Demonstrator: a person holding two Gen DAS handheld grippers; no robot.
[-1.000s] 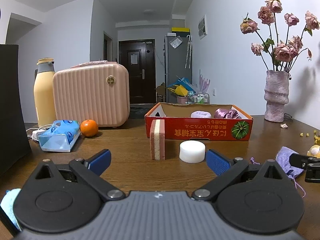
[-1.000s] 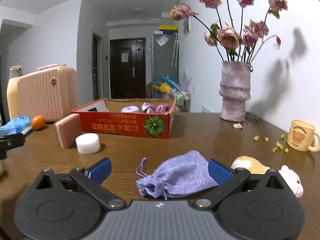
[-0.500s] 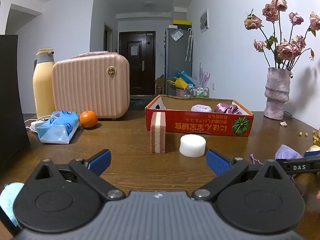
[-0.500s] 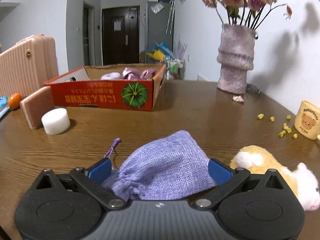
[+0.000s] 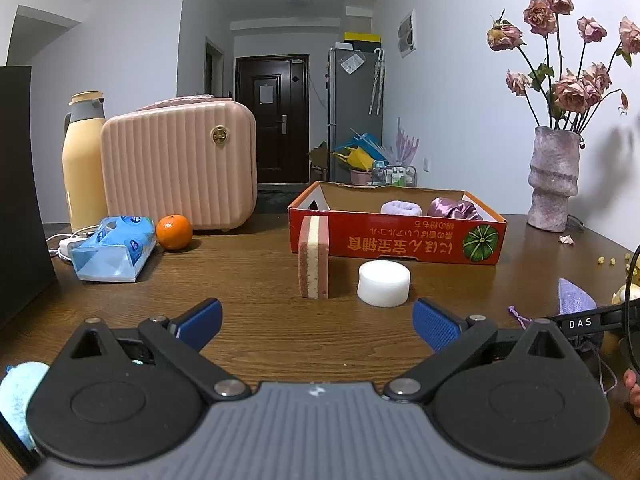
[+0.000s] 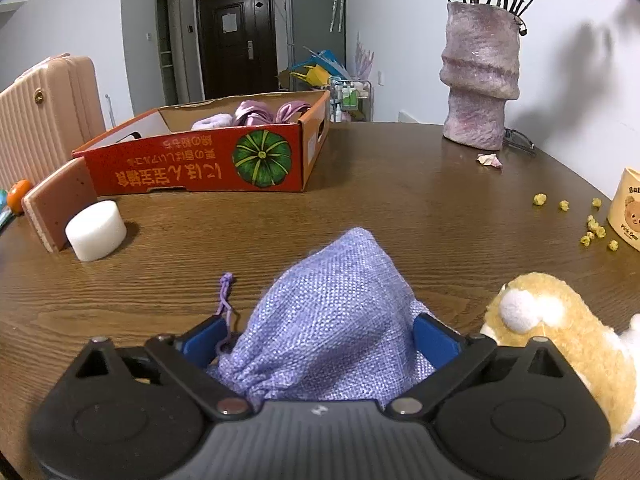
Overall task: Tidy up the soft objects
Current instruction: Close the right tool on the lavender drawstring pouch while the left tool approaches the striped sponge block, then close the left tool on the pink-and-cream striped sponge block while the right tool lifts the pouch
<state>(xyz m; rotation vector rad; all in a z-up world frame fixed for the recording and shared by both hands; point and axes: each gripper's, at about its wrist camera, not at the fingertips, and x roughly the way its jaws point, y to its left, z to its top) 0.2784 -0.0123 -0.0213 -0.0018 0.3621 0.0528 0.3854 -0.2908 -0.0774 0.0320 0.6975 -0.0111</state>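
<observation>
A purple drawstring pouch (image 6: 332, 320) lies on the wooden table between the fingers of my right gripper (image 6: 320, 340), which is open around it; whether the pads touch it I cannot tell. The pouch also shows in the left wrist view (image 5: 576, 300). A plush toy (image 6: 560, 336) lies just right of it. My left gripper (image 5: 316, 322) is open and empty above the table. Ahead of it stand a pink sponge (image 5: 314, 256) on edge and a white foam puck (image 5: 384, 282). The red cardboard box (image 5: 400, 240) holds purple scrunchies (image 5: 452, 208).
A pink case (image 5: 180, 164), yellow thermos (image 5: 82, 160), tissue pack (image 5: 114, 254) and orange (image 5: 173, 232) sit at the left. A vase of dried roses (image 6: 480, 80), a bear mug (image 6: 628, 208) and scattered yellow bits (image 6: 592, 228) are at the right.
My right gripper has moved forward and down over the purple pouch, which now sits deep between its fingers. The left gripper has stayed nearly still.
</observation>
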